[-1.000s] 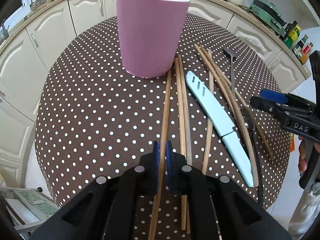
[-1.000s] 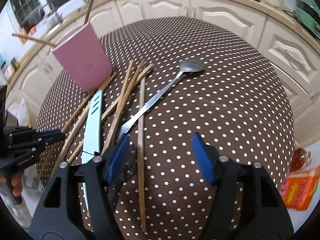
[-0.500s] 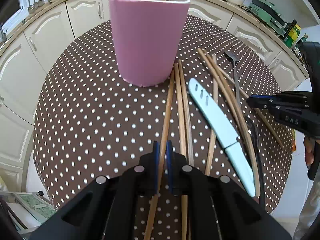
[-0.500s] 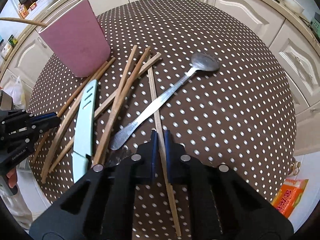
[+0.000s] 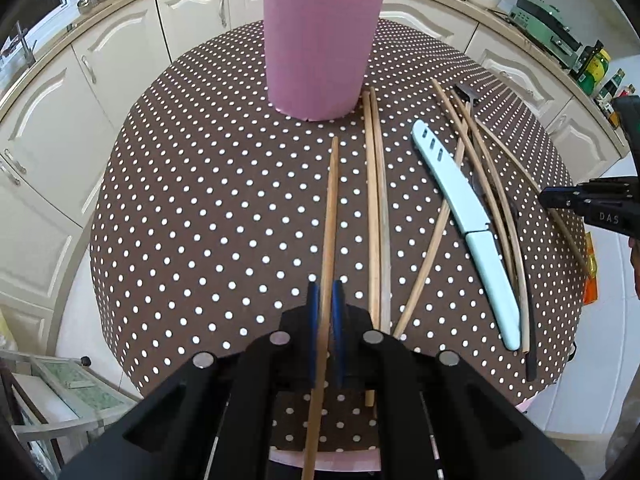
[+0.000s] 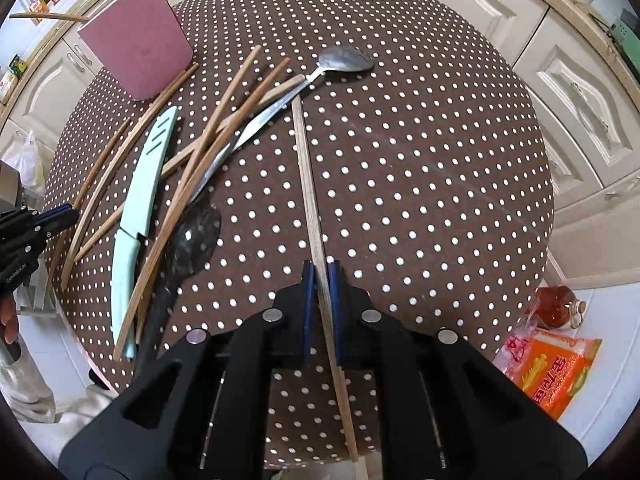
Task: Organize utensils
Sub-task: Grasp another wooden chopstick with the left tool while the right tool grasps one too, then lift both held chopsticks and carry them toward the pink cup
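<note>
The left claw (image 5: pixel 325 312) is clenched on a chopstick (image 5: pixel 330 216) near its thick end. The right claw (image 6: pixel 320 292) clamps another chopstick (image 6: pixel 307 168) similarly. Both sticks look light, stiff and slippery, angled over the worktop (image 5: pixel 208 184) toward the pink holder (image 5: pixel 320 48).

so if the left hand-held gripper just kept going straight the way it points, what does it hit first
Most likely the pink cup. The left hand-held gripper, shut on a chopstick, aims at its base across bare polka-dot tablecloth. The chopstick's tip would arrive first; depth is hard to judge.

Right gripper (image 6: pixel 320 280) jaws clamp one chopstick (image 6: pixel 306 168) above the table (image 6: pixel 440 160).
</note>
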`<state>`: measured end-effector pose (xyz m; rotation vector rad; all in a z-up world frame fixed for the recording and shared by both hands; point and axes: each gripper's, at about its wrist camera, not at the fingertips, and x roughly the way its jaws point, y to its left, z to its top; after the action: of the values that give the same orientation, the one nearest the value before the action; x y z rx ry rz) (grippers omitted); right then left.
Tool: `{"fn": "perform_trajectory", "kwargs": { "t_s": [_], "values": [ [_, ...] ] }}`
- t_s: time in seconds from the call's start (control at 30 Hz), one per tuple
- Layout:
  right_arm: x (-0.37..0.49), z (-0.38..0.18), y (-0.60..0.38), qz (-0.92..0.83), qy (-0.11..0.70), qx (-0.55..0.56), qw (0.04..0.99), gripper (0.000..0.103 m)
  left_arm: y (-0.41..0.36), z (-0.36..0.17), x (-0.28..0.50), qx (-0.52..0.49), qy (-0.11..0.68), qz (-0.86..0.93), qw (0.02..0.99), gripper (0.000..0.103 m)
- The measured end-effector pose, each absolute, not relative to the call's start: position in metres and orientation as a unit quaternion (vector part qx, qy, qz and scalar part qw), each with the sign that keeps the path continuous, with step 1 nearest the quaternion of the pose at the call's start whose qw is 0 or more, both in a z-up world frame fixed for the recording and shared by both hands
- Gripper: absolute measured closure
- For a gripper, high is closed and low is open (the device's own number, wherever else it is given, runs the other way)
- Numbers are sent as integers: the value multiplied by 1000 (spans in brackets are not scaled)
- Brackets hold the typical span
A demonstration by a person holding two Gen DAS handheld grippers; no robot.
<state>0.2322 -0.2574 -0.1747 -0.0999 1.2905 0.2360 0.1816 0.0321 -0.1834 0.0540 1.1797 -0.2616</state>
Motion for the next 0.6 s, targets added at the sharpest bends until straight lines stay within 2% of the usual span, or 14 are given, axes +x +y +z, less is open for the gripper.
{"fn": "perform_trajectory", "kwargs": {
  "t_s": [0.23,0.27,0.33,0.4,0.5,0.6],
  "values": [
    [268,-177,-245,101,607,-52,786,91,32,-184,203,18,571,-120,812,96],
    [272,-176,-243,97,608,-55,786,88,33,-184,206,16,574,-120,810,96],
    [283,-177,-238,90,606,-58,788,71,33,-182,217,10,579,-116,807,95],
    [290,-176,-236,94,603,-60,790,63,31,-183,229,24,577,-110,809,92],
    [305,-177,-229,96,608,-68,785,64,32,-184,236,25,575,-113,810,92],
    [312,-184,-220,101,617,-77,777,75,34,-183,242,27,567,-110,816,97]
  ]
}}
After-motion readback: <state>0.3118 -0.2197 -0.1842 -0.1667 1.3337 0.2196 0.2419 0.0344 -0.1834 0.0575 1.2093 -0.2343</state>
